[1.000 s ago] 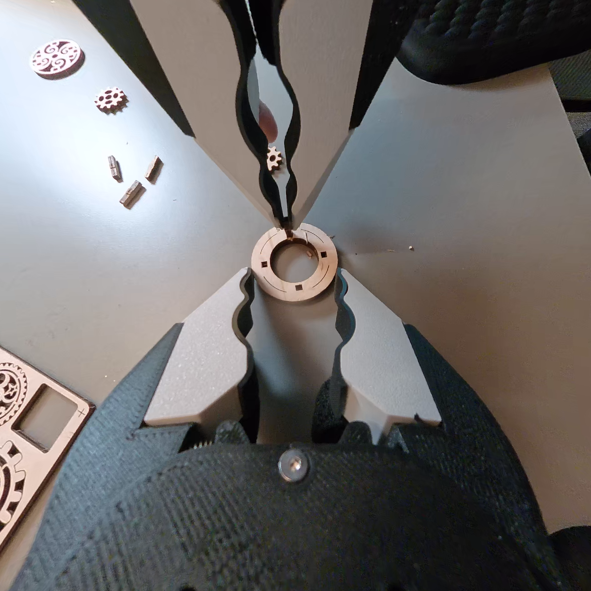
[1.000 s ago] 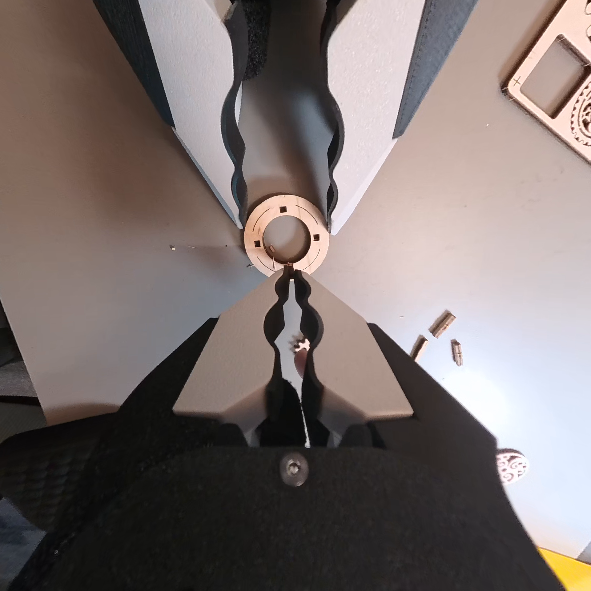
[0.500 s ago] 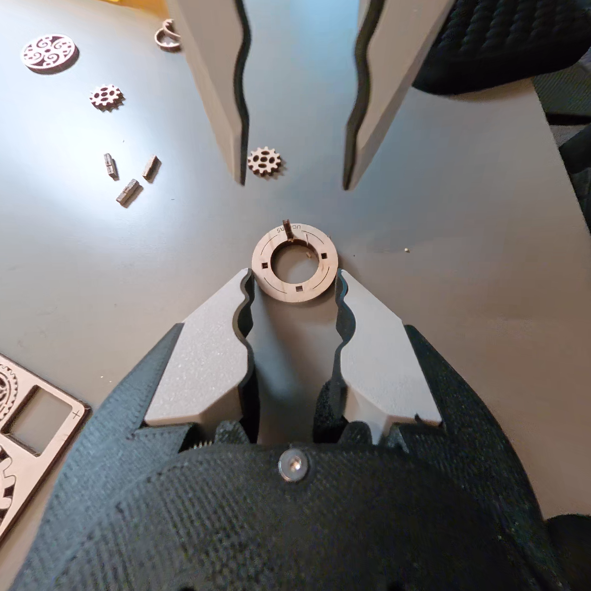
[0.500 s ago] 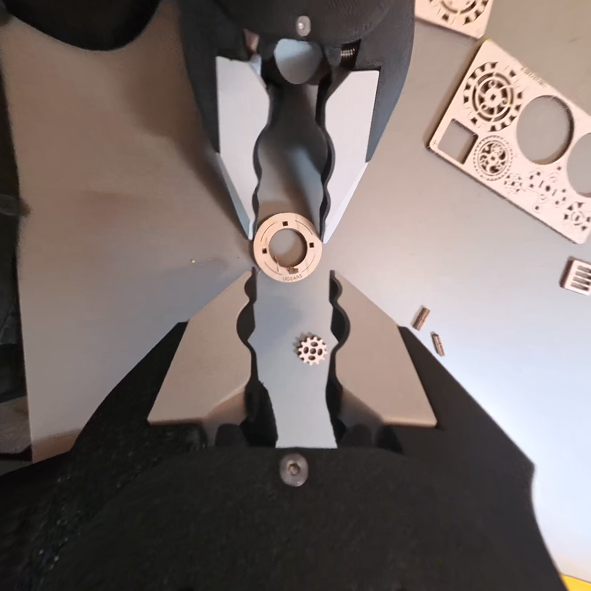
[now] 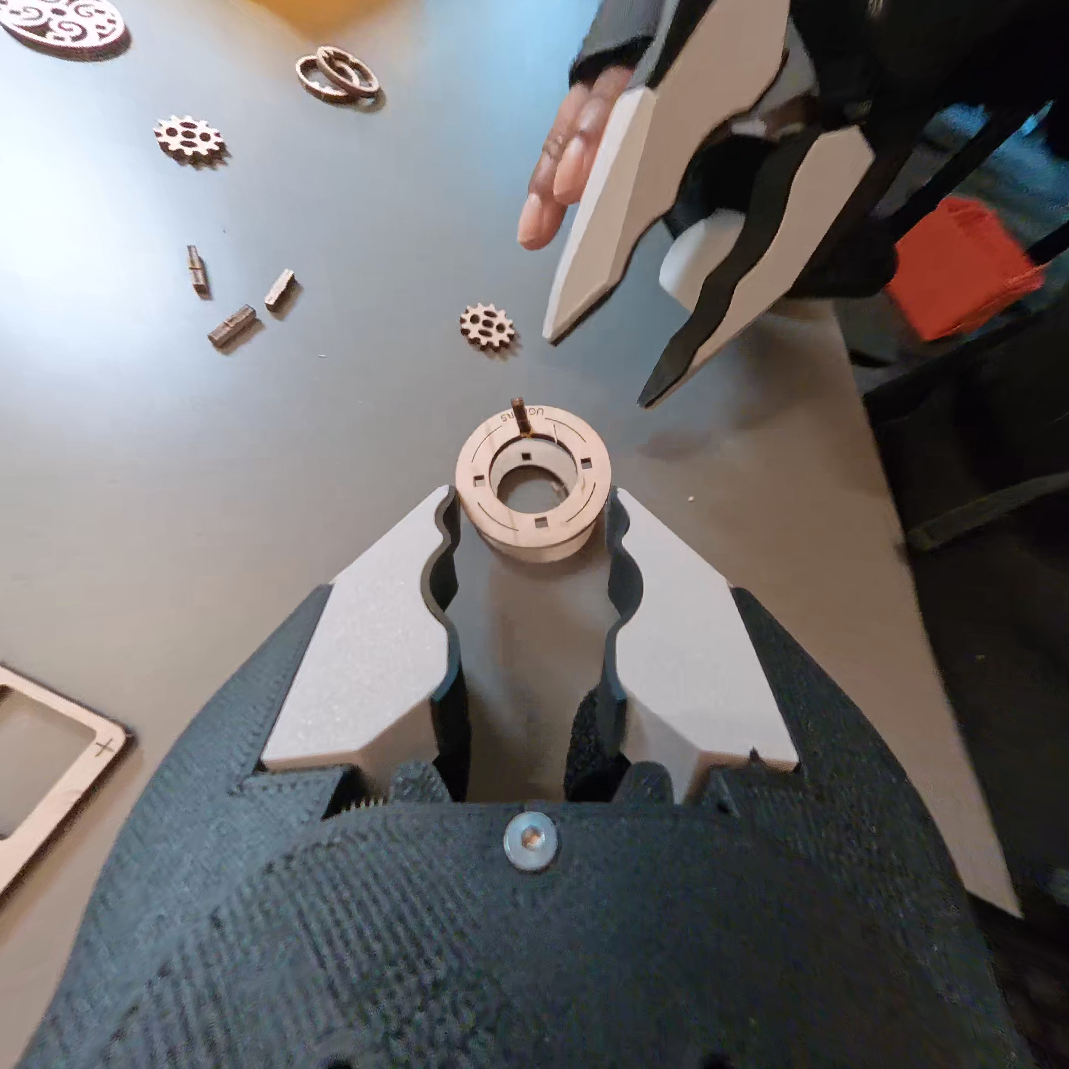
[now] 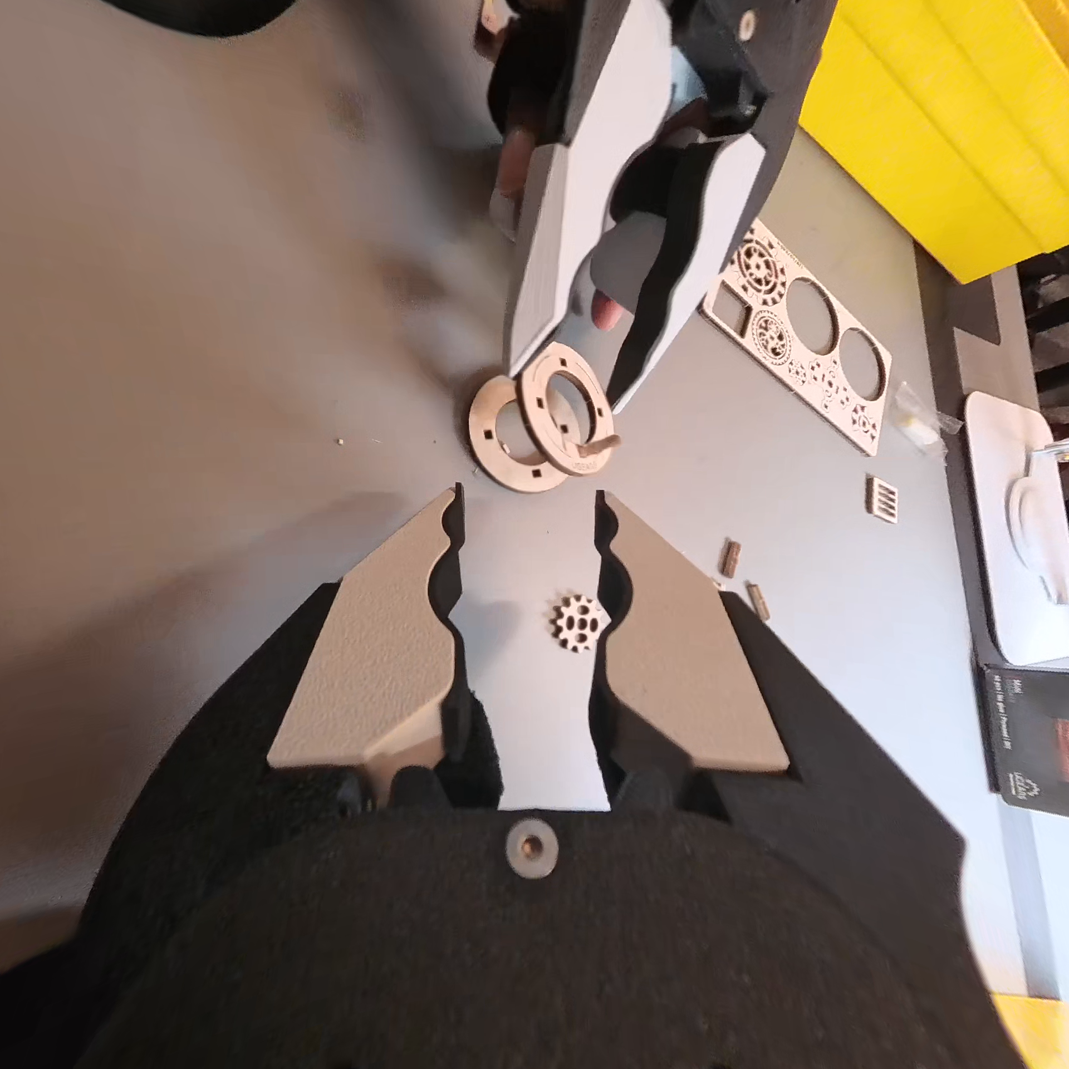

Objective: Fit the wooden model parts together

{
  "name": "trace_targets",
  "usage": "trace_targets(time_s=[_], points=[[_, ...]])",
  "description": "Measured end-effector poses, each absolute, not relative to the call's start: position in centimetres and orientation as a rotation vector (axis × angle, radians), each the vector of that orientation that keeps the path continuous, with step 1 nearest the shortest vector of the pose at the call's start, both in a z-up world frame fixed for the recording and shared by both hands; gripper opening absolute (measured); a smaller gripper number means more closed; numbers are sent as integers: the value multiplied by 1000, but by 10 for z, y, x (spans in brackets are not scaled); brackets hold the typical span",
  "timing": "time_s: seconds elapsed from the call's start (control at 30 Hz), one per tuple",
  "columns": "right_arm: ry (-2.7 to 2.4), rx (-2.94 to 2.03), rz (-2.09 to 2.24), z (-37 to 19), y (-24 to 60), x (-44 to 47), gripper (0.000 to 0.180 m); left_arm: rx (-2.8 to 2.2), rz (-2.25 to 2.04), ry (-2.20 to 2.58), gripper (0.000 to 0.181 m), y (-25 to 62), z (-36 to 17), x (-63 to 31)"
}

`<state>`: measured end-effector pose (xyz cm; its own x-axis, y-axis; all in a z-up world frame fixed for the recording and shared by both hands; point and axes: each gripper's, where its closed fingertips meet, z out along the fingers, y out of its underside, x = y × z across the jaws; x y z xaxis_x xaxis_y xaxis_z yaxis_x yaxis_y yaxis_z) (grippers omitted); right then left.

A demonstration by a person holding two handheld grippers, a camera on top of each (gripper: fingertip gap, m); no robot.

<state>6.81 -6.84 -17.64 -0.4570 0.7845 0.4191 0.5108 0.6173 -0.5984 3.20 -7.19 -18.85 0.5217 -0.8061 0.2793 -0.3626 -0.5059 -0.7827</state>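
Observation:
My left gripper (image 5: 532, 491) is shut on a flat wooden ring (image 5: 509, 520) and holds it tilted, a little above the table. A short dark peg (image 5: 516, 413) stands in the ring's far edge. In the right wrist view the held ring (image 6: 532, 405) sits over a second wooden ring (image 6: 491, 445) that lies flat on the table, and the left gripper (image 6: 564, 387) reaches down from above. My right gripper (image 6: 527, 494) is open and empty, just short of the rings. A small wooden gear (image 6: 578, 625) lies on the table between its fingers. It also shows in the left wrist view (image 5: 487, 327).
Three small pegs (image 5: 231, 327), another gear (image 5: 188, 139), thin rings (image 5: 338, 75) and a patterned disc (image 5: 63, 23) lie at the far left. A cut-out wooden sheet (image 6: 810, 347), a yellow bin (image 6: 954, 115), a black box (image 6: 1024, 734) and a small slatted piece (image 6: 882, 500) are on the right. Tip to tip, the grippers are about 5 centimeters apart. The small slatted piece (image 6: 882, 500) is about 25 centimeters from both grippers' fingertips.
My right gripper opened, let go of the peg in the ring and drew back and off to the side. My left gripper lifted and tilted the upper ring off the second ring.

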Motion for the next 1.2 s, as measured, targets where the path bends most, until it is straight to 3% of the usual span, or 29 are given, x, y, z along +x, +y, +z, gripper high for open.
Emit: trace_targets(time_s=[0.6,1.2], points=[[-2147,-1197,606,-199,-61,63,38,-2029,-478,1155,50,-75,-208,37],[-2169,-1214,641,-206,-64,55,36,-2016,-502,1142,50,-75,-209,36]])
